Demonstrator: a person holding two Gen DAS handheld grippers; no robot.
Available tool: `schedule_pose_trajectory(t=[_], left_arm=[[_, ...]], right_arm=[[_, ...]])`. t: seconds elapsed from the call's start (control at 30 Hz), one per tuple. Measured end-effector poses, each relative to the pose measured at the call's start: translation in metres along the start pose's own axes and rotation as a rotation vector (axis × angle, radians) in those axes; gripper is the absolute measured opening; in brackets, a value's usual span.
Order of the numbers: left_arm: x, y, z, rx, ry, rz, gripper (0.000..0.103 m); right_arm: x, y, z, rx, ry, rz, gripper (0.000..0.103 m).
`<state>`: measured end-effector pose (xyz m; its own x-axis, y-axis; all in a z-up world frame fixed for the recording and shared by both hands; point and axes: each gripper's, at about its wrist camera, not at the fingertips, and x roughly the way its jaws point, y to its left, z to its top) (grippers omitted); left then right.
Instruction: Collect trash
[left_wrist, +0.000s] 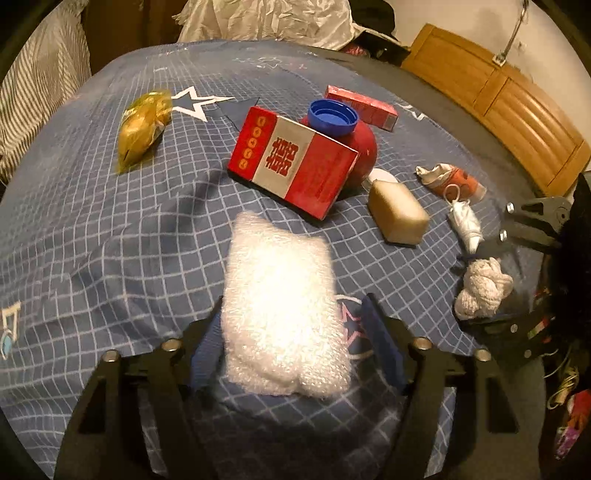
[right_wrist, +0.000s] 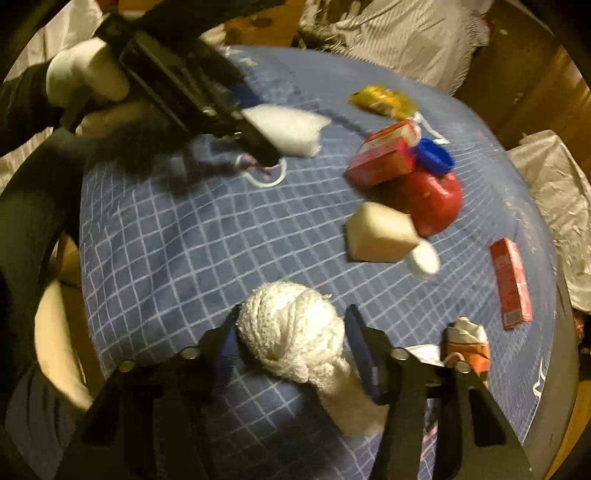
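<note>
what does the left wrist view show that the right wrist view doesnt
Only the left wrist view: the small twisted white plastic bag beside the tan foam block, and the wooden headboard.

Only the right wrist view: the person's white-gloved left hand holding the left gripper.

Both: the white bubble-wrap sheet between the left gripper's fingers, the white knotted cloth ball between the right gripper fingers, the big red and white box, the blue bottle cap, the yellow wrapper.
</note>
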<state>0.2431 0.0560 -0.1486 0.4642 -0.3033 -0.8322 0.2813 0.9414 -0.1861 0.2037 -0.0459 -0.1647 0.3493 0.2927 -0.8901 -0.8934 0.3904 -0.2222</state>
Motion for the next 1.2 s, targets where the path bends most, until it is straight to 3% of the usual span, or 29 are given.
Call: schedule_pose_trajectory(t=[0.03, 0.13, 0.4, 0.6, 0.93, 1.2], left_arm=[[0.000, 0.001, 0.000, 0.000, 0.000, 0.010, 0.051], [0.000, -0.001, 0.000, -0.010, -0.024, 0.041, 0.050], [-0.035, -0.008, -0.015, -0.061, -0.180, 0.107, 0.050], [-0.085, -0.024, -0.027, -0.100, -0.328, 0.144, 0.050], [-0.144, -0.071, -0.044, -0.120, -0.513, 0.208, 0.050], [-0.161, -0.091, -0.051, -0.107, -0.568, 0.211, 0.050]], right_arm=[[0.000, 0.001, 0.000, 0.006, 0.001, -0.003, 0.043], [-0.009, 0.000, 0.000, 0.096, -0.058, -0.007, 0.041], [-0.060, 0.001, -0.007, 0.493, -0.377, -0.058, 0.041], [-0.096, 0.004, -0.014, 0.743, -0.551, -0.207, 0.041], [-0.146, 0.042, -0.018, 0.847, -0.666, -0.492, 0.042], [-0.163, 0.061, -0.024, 0.872, -0.672, -0.575, 0.042]])
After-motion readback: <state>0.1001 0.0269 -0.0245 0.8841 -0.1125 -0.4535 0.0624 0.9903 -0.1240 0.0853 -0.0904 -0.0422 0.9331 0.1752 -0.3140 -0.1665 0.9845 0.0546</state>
